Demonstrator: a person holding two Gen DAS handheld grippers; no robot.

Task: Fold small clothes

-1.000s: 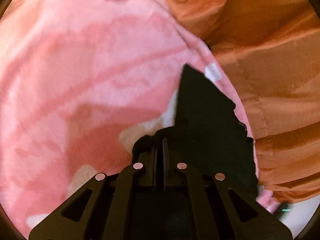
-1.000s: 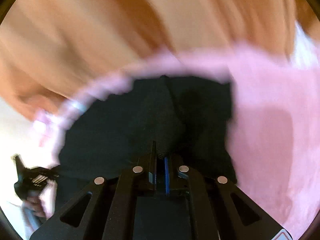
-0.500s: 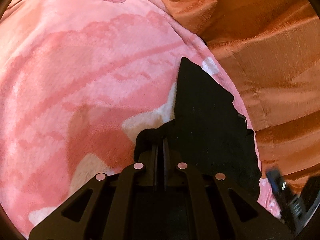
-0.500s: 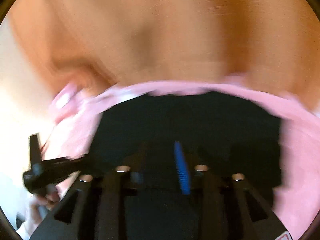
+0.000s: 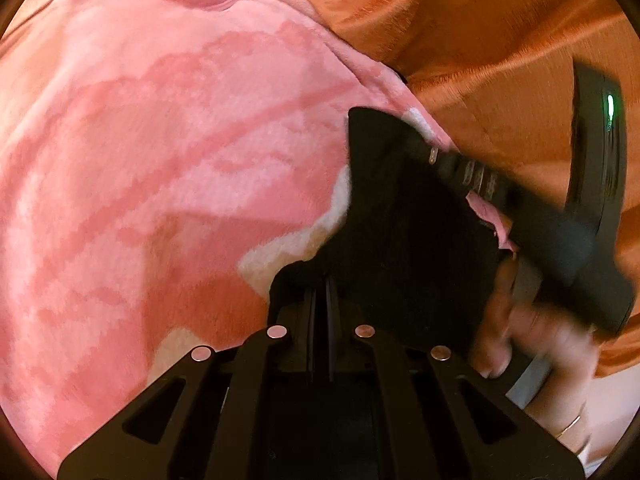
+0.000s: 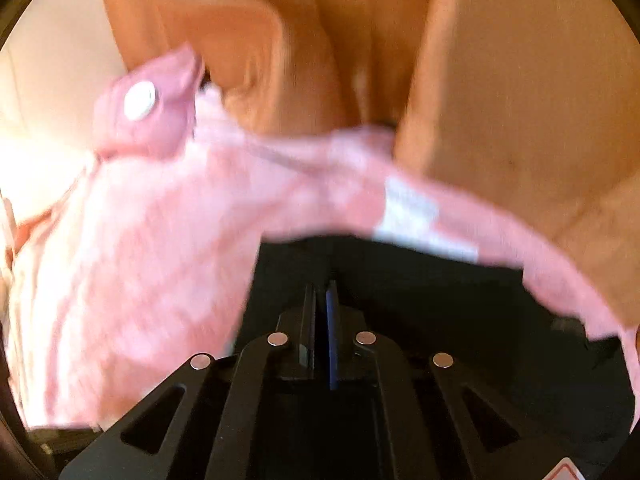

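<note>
Black cloth [image 5: 400, 216] lies right of centre on the pink blanket [image 5: 160, 140] — left gripper [image 5: 320, 292] pinches its near edge; right gripper [image 6: 322, 300] — lower centre of its own view — is clamped on cloth too, orange cushions [image 5: 500, 40] behind.

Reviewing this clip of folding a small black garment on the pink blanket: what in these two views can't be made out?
- Left wrist view: what kind of black garment it is; the left gripper and blurred right gripper cover its edges.
- Left wrist view: the hand is motion-blurred.
- Right wrist view: whether the right gripper pinches cloth; black on black, blurred.
- Right wrist view: pink blanket pattern smeared.
</note>
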